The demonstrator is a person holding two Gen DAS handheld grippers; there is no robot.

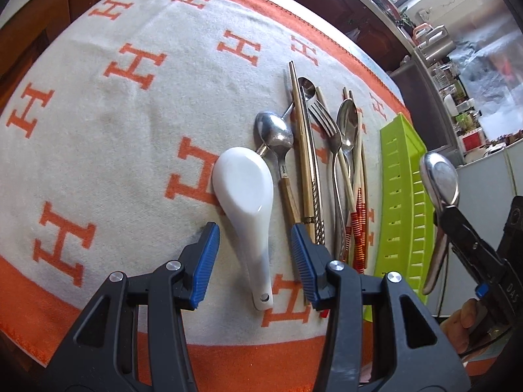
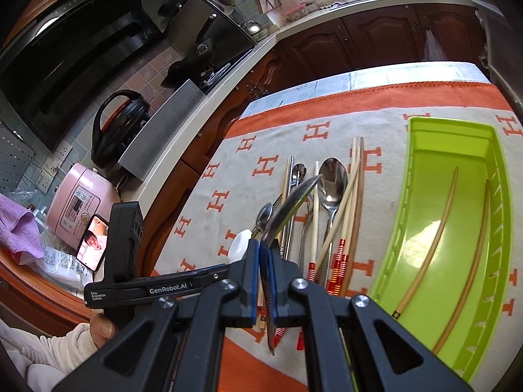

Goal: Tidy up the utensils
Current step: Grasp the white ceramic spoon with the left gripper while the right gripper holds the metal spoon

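Utensils lie in a loose row on the cream blanket [image 1: 108,137] with its orange H pattern: a white ceramic spoon [image 1: 243,192] nearest my left side, then a wood-handled metal spoon [image 1: 278,143], a pair of long metal chopsticks [image 1: 302,150], a fork [image 1: 327,127], another steel spoon [image 1: 347,124] and wooden chopsticks with red-striped ends [image 1: 358,228]. My left gripper [image 1: 255,251] hangs over the handle of the white spoon with its blue-padded jaws spread wide, one pad on either side of the handle and neither touching it. My right gripper [image 2: 264,281] is clamped tight on the handle of a steel spoon [image 2: 291,202], which is lifted clear of the blanket, bowl pointing away from me, above the row. Just to the right of the pile sits the green tray [image 2: 421,130], its slotted wall facing the utensils; two bamboo chopsticks [image 2: 431,238] already lie inside it, side by side along its length
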